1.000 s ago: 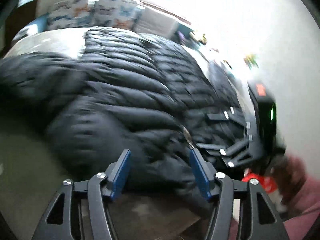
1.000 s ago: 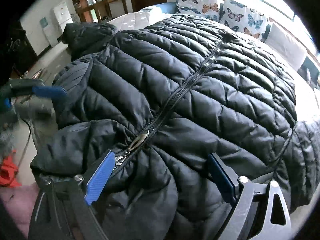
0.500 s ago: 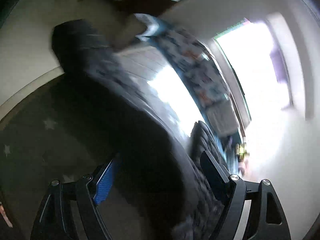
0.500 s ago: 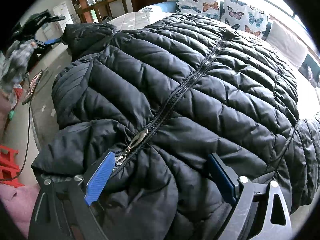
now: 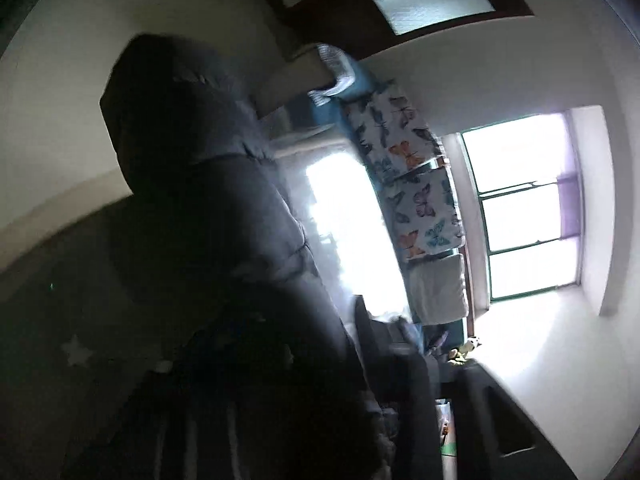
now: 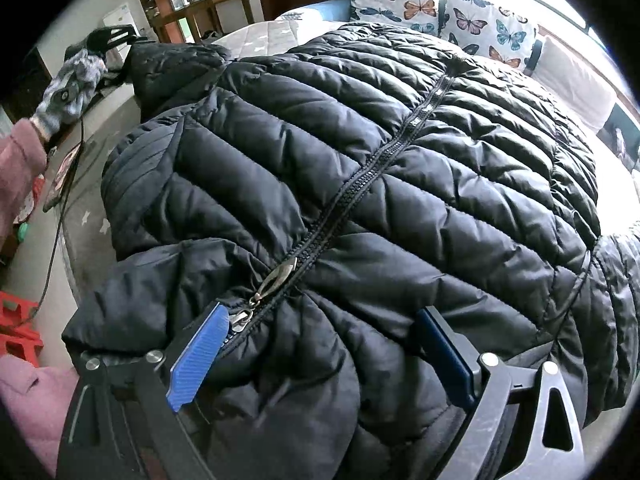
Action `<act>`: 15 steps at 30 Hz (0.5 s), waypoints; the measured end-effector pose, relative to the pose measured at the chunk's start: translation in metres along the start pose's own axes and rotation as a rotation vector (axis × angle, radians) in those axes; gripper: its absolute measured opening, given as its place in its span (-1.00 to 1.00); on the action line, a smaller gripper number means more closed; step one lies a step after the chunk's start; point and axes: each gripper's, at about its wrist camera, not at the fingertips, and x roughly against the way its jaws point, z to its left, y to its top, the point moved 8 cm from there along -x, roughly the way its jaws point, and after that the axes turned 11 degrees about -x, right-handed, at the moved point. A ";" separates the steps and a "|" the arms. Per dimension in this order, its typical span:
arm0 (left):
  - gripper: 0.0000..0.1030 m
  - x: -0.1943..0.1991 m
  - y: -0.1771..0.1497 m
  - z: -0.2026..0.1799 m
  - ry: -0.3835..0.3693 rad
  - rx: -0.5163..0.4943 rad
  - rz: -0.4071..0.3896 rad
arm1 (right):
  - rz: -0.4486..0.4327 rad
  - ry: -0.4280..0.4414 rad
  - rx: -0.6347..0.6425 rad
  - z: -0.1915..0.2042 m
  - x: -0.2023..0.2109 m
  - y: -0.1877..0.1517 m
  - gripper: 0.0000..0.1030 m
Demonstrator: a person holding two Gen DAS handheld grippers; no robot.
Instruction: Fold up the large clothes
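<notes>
- Black quilted jacket (image 6: pixel 360 160) lies zipped and spread across the bed (image 6: pixel 256 34), its collar end bunched nearest us.
- Our right gripper (image 6: pixel 316 344) stands wide, blue pads (image 6: pixel 200 354) straddling that collar bunch by the zipper pull (image 6: pixel 276 276).
- Our left gripper (image 6: pixel 108 38) is closing at the far sleeve (image 6: pixel 172 60); its own view is dark, so probably fabric lies between the jaws.
- We should secure the cuff fully before drawing the sleeve across the chest.
</notes>
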 end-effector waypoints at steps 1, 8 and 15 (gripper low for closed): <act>-0.62 0.002 0.008 -0.013 -0.011 -0.024 -0.016 | 0.001 -0.001 0.001 0.000 0.000 0.000 0.99; -0.77 0.034 0.020 -0.174 -0.122 -0.377 -0.078 | -0.005 -0.008 -0.001 0.002 0.001 0.000 1.00; -0.77 0.056 -0.087 -0.319 -0.260 -0.747 -0.022 | -0.067 0.006 -0.030 0.000 0.021 0.004 0.99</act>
